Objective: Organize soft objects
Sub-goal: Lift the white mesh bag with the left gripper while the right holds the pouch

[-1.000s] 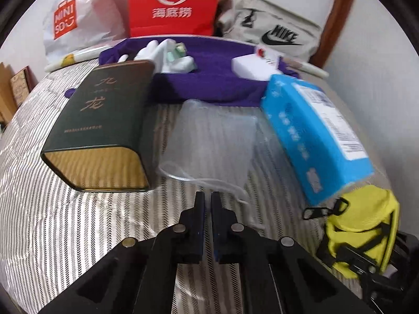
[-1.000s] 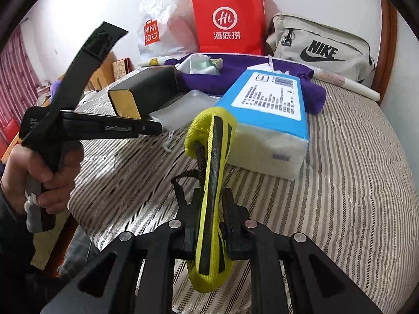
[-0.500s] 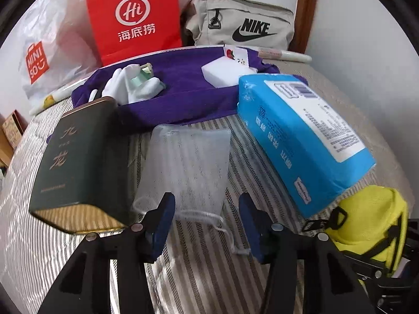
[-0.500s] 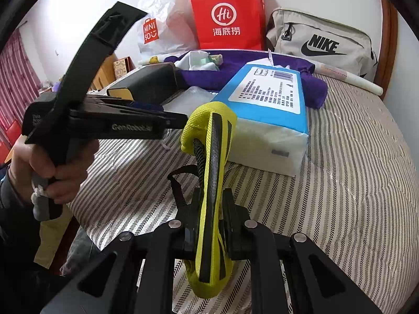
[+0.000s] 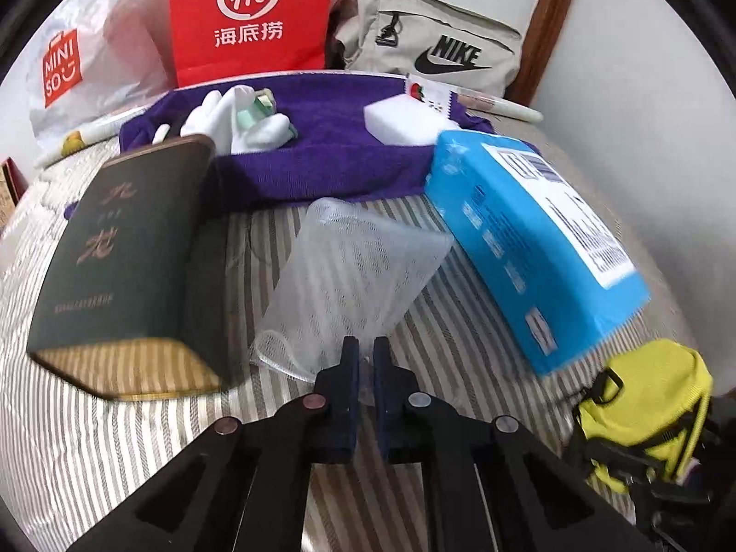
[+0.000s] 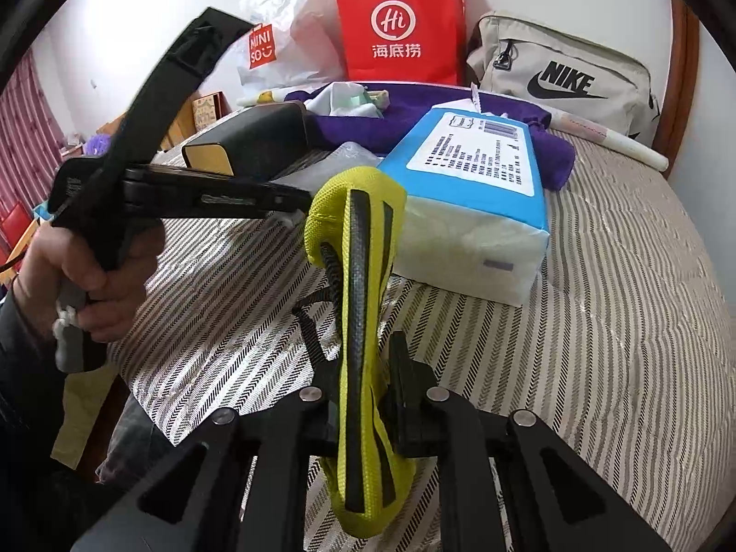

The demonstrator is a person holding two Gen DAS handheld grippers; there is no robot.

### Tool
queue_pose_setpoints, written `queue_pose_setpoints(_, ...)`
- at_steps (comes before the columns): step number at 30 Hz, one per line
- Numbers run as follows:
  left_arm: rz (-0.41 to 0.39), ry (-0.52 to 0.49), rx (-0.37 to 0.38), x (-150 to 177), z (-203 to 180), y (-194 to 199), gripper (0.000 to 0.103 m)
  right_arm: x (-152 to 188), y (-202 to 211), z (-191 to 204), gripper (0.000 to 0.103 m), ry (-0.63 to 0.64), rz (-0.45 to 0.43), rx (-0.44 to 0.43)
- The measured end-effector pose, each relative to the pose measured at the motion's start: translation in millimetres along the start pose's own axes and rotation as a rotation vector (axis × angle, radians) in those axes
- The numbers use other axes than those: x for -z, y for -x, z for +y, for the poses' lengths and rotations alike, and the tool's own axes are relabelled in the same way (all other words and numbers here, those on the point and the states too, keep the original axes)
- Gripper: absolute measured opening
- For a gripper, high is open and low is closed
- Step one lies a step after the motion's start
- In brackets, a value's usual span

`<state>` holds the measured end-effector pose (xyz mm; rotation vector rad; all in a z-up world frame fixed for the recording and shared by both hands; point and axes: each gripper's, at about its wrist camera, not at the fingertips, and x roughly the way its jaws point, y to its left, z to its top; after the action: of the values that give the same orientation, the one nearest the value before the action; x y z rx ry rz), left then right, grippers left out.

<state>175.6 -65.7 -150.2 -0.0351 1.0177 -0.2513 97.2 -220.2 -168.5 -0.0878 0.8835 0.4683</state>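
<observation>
The left gripper (image 5: 365,359) has just clamped its jaws on the near edge of the one clear mesh bag (image 5: 354,276) at frame centre, seemingly to lift it. The right gripper (image 6: 363,368) pinches the single yellow pouch (image 6: 359,276) upright, clear of the striped bed (image 6: 598,345).

Both grippers' jaws clamped shut

NIKE on beige bag (image 5: 432,53), MINISO on plastic bag (image 5: 62,69)
</observation>
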Motion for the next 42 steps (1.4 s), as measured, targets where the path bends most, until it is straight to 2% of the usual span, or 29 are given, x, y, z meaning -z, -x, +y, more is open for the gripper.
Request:
queue_pose_setpoints(6, 0.014, -0.035, 0.01, 26.5, -2.3, 18.2, 0.006, 8.2, 9.3, -2.4, 0.011, -0.026, -0.002, 0.015)
queue_pose_setpoints(12, 0.001, -0.025, 0.005, 48.3, 5.5, 38.8, 0.006, 15.2, 20.7, -6.3, 0.01, -0.085, -0.017, 0.026)
queue_pose_setpoints(19, 0.007, -0.024, -0.048, 77.2, 19.5, 61.9, 0.007, 21.9, 30.0, 2.7, 0.01, -0.091, -0.022, 0.065)
queue_pose_setpoints(20, 0.009, -0.02, -0.054, 82.4, 23.8, 64.6, 0.009, 22.6, 30.6, 3.0, 0.01, -0.093, -0.021, 0.069)
queue_pose_setpoints(22, -0.001, -0.005, -0.036, 88.1, 32.0, 70.1, 0.01, 23.9, 31.6, 4.0, 0.01, -0.095, -0.02, 0.073)
queue_pose_setpoints(25, -0.016, 0.03, -0.024, 89.4, 42.5, 77.3, 0.019, 24.0, 30.7, 3.6, 0.01, -0.101, -0.019, 0.081)
queue_pose_setpoints(29, -0.034, 0.017, -0.075, 83.0, 45.7, 77.6, 0.052, 21.4, 29.5, 2.0, 0.01, -0.108, -0.017, 0.09)
queue_pose_setpoints(34, -0.024, 0.029, -0.115, 71.7, 52.2, 65.4, 0.053, 18.5, 27.8, 1.0, 0.01, -0.108, -0.01, 0.099)
queue_pose_setpoints(35, -0.019, 0.032, -0.123, 70.4, 53.4, 61.5, 0.055, 17.6, 27.4, 0.5, 0.01, -0.11, -0.007, 0.101)
queue_pose_setpoints(39, -0.024, 0.017, -0.12, 69.2, 50.9, 53.6, 0.074, 16.1, 26.6, 0.3, 0.01, -0.111, 0.003, 0.107)
queue_pose_setpoints(42, -0.032, -0.023, -0.17, 69.1, 42.9, 47.7, 0.077, 14.2, 25.1, 0.7, 0.01, -0.112, 0.007, 0.107)
